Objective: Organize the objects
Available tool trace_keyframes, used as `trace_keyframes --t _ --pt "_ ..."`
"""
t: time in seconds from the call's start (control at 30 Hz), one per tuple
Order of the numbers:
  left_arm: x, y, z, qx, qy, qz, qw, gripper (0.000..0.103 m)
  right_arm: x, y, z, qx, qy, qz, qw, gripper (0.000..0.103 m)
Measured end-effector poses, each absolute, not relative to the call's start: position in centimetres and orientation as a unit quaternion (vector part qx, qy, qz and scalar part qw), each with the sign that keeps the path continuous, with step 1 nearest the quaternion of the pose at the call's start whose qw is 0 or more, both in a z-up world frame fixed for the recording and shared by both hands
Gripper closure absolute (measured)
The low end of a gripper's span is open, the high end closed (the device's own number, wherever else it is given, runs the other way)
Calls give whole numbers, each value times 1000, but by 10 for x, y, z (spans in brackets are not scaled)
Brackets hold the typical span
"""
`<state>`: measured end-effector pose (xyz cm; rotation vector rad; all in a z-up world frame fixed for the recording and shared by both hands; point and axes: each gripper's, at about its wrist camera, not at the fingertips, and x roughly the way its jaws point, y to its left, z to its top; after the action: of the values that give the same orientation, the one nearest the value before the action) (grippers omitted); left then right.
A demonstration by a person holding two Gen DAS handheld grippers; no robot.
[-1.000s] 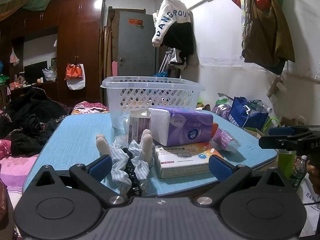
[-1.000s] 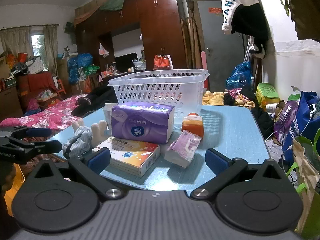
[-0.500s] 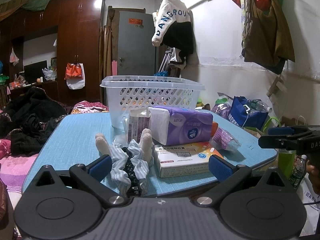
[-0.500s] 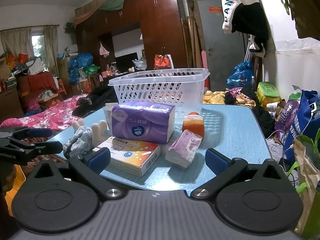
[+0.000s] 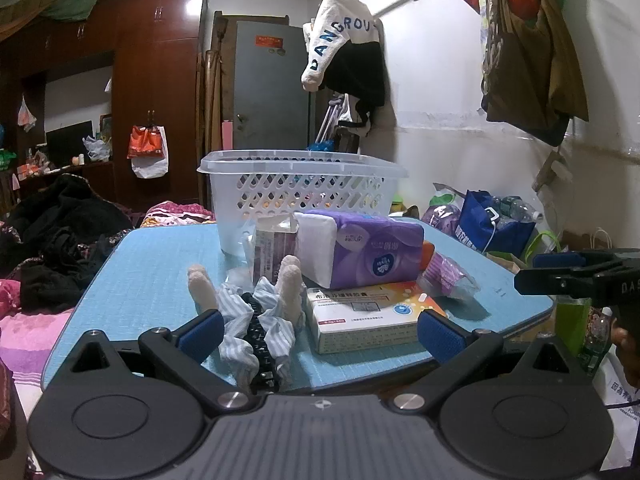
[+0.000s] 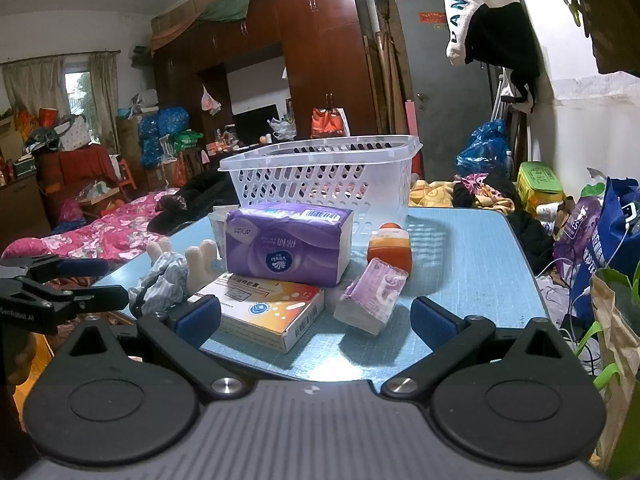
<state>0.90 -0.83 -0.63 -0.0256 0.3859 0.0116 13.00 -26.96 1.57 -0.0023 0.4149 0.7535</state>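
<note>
On a blue table (image 5: 152, 256) (image 6: 472, 264) stands a white lattice basket (image 5: 300, 184) (image 6: 324, 176). In front of it lies a purple tissue pack (image 5: 368, 252) (image 6: 288, 240) on a white and orange box (image 5: 368, 316) (image 6: 260, 308). A small purple packet (image 6: 372, 296) (image 5: 448, 276) and an orange bottle (image 6: 390, 244) lie to the right. A striped cloth toy with pale ears (image 5: 256, 312) (image 6: 168, 276) lies left. My left gripper (image 5: 320, 336) is open at the table's near edge, the toy just ahead. My right gripper (image 6: 316, 320) is open before the box and packet.
A wrapped packet (image 5: 276, 252) stands behind the toy. Dark clothes (image 5: 60, 232) and a pink bedspread (image 6: 100, 232) lie left of the table. Bags (image 6: 600, 232) crowd the floor at right. A wardrobe (image 6: 304, 68) and a grey door (image 5: 272, 88) are at the back.
</note>
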Motion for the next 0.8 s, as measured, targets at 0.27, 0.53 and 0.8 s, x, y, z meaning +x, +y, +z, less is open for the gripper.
trace_keyframes --t 0.27,0.53,0.8 --pt "10 -8 -6 -13 192 5 981 0 130 -270 16 -2 202 365 909 0" --pt "10 -10 -8 -10 194 5 981 0 130 -269 13 -1 204 366 908 0" --pt "6 -12 -7 1 169 22 985 0 131 -270 9 2 181 355 917 0"
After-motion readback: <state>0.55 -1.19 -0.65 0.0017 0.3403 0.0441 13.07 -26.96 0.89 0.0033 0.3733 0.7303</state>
